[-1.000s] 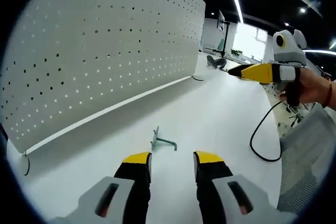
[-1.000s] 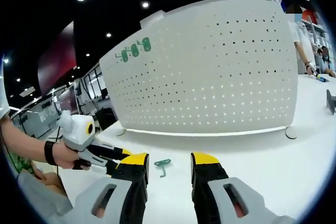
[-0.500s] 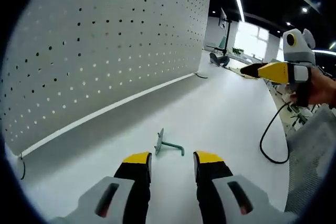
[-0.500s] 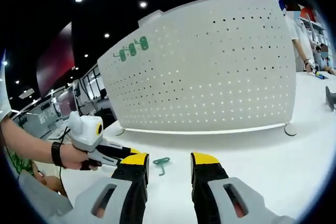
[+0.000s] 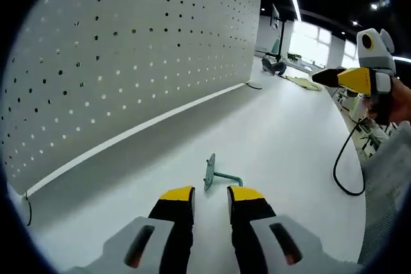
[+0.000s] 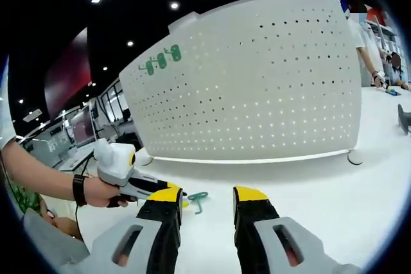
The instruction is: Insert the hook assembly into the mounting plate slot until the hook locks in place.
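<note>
A small green hook assembly (image 5: 216,175) lies on the white table, a flat plate with a bent rod. My left gripper (image 5: 210,195) is low over the table just short of the hook, open, nothing between its yellow tips. The white perforated mounting plate (image 5: 128,56) stands upright to the left. In the right gripper view the hook (image 6: 196,199) lies ahead between the open jaws of my right gripper (image 6: 209,195). The left gripper (image 6: 183,201) comes in there from the left, held by a hand. The right gripper (image 5: 320,79) hangs in the air far right in the left gripper view.
Three green hooks (image 6: 161,59) hang near the plate's (image 6: 257,81) top left corner. A black cable (image 5: 345,170) loops on the table at the right edge. The plate's foot (image 6: 352,157) rests on the table. A person (image 6: 367,43) stands behind the plate's right end.
My left gripper has moved forward toward the hook, and its jaws have narrowed a little. The right gripper has hardly moved.
</note>
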Action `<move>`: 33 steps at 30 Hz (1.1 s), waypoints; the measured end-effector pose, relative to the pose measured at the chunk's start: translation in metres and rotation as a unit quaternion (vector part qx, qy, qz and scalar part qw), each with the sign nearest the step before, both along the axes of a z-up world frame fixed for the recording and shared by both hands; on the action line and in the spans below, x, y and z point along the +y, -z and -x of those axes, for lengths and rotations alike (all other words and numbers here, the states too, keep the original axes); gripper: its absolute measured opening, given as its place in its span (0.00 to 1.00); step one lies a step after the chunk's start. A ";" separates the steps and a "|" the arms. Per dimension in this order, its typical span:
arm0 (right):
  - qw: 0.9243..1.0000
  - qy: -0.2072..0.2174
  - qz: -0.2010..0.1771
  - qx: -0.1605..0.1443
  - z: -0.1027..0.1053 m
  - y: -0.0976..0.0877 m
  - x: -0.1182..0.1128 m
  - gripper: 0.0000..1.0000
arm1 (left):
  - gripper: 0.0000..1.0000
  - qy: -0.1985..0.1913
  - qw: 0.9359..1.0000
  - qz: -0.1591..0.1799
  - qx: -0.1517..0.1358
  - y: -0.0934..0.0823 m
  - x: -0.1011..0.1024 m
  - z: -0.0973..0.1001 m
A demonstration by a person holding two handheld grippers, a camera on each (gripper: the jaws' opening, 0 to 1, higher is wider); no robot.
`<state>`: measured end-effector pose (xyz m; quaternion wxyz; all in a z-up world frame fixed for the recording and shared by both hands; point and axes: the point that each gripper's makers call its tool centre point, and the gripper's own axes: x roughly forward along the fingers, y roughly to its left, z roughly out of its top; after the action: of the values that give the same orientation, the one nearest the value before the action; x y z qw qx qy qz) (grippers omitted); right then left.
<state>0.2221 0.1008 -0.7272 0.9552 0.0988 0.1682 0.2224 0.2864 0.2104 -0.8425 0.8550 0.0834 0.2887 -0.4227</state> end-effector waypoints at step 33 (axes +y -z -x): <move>1.000 -0.014 0.002 0.007 0.007 0.005 0.012 0.31 | 0.04 -0.007 0.999 0.032 0.038 -0.008 -0.005 0.010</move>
<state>0.2151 0.1132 -0.7327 0.9508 0.0965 0.1770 0.2352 0.2767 0.2057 -0.8342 0.8487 0.0383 0.3078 -0.4282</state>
